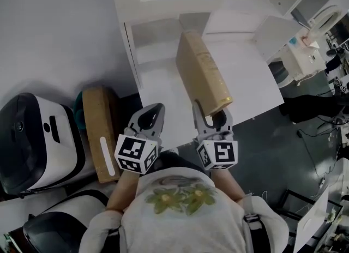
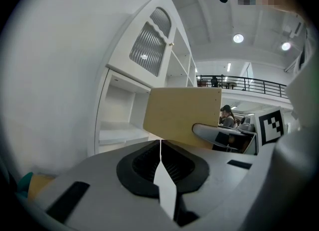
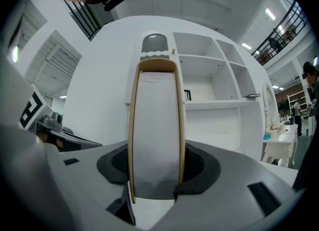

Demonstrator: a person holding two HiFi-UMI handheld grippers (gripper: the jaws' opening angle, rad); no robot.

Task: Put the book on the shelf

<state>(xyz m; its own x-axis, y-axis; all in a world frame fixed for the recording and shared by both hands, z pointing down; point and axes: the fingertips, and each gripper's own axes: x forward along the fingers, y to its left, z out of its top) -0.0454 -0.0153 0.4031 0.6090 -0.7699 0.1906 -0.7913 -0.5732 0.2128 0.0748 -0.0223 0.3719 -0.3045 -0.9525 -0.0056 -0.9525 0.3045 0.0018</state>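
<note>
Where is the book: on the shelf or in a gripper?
In a gripper. The right gripper has its jaws shut on the book, holding it up in front of the white shelf, not on it.

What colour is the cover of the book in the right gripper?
Tan; the book shows best in the head view.

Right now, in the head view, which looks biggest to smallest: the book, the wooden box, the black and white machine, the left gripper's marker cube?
1. Black and white machine.
2. Book and wooden box: they look alike, and the book is held nearer the camera, so no ranking.
3. Marker cube on the left gripper.
</note>
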